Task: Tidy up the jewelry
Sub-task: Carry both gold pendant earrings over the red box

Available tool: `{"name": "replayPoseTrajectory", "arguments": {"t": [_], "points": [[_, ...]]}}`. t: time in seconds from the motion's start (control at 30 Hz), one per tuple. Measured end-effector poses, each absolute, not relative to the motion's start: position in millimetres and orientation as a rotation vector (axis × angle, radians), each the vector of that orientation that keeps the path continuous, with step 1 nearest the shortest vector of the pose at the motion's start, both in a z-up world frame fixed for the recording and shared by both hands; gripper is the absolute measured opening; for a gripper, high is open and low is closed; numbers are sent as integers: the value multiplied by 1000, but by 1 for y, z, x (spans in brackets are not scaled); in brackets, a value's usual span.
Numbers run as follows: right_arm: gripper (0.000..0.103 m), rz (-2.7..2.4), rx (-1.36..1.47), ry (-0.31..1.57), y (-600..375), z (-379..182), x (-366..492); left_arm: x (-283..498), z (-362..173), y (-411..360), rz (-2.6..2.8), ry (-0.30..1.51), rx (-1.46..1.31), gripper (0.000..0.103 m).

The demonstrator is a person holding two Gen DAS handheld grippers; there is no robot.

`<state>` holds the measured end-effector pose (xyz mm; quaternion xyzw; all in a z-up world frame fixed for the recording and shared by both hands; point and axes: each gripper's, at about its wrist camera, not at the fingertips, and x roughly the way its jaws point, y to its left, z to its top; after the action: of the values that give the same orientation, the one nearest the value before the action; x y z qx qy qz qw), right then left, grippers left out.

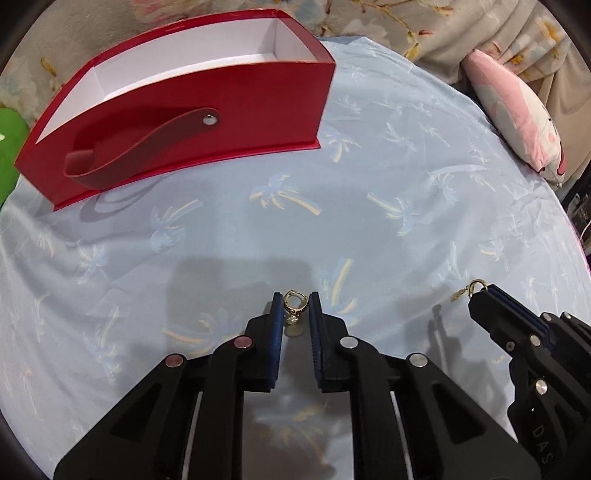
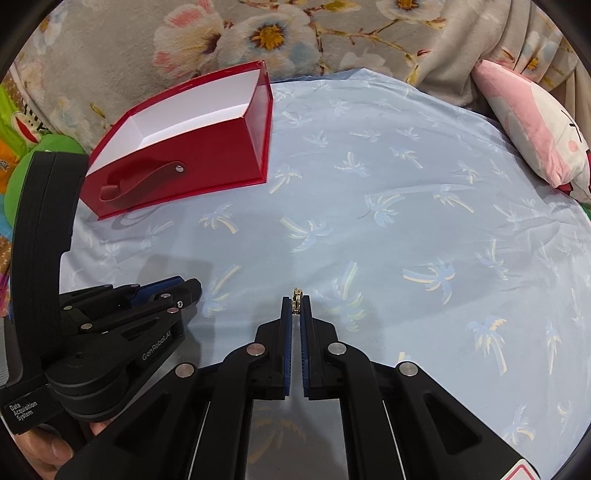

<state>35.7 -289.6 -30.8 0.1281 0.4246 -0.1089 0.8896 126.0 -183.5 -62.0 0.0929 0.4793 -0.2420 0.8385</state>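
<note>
A gold hoop earring [image 1: 293, 308] with a small stone lies on the blue cloth between the fingertips of my left gripper [image 1: 295, 306], whose jaws stand a little apart around it. My right gripper [image 2: 296, 303] is shut on a second gold earring [image 2: 296, 300], held edge-on at the tips; in the left wrist view that earring [image 1: 474, 288] sticks out past the right gripper [image 1: 480, 295]. An open red box [image 1: 177, 122] with a white inside and a strap handle stands at the far left; it also shows in the right wrist view [image 2: 192, 162].
A blue cloth [image 1: 369, 192] with a palm print covers the surface. A pink and white pillow [image 2: 532, 125] lies at the far right. A flowered blanket [image 2: 258, 33] lies behind, and a green toy [image 1: 11, 147] sits left of the box.
</note>
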Motion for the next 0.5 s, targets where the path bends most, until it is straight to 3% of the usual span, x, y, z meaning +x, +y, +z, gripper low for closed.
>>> {"name": "replayPoseTrajectory", "arguments": {"t": [0.5], "points": [[3, -90, 207, 761, -227, 29, 42, 125, 16, -82, -388, 893, 104, 13]]}}
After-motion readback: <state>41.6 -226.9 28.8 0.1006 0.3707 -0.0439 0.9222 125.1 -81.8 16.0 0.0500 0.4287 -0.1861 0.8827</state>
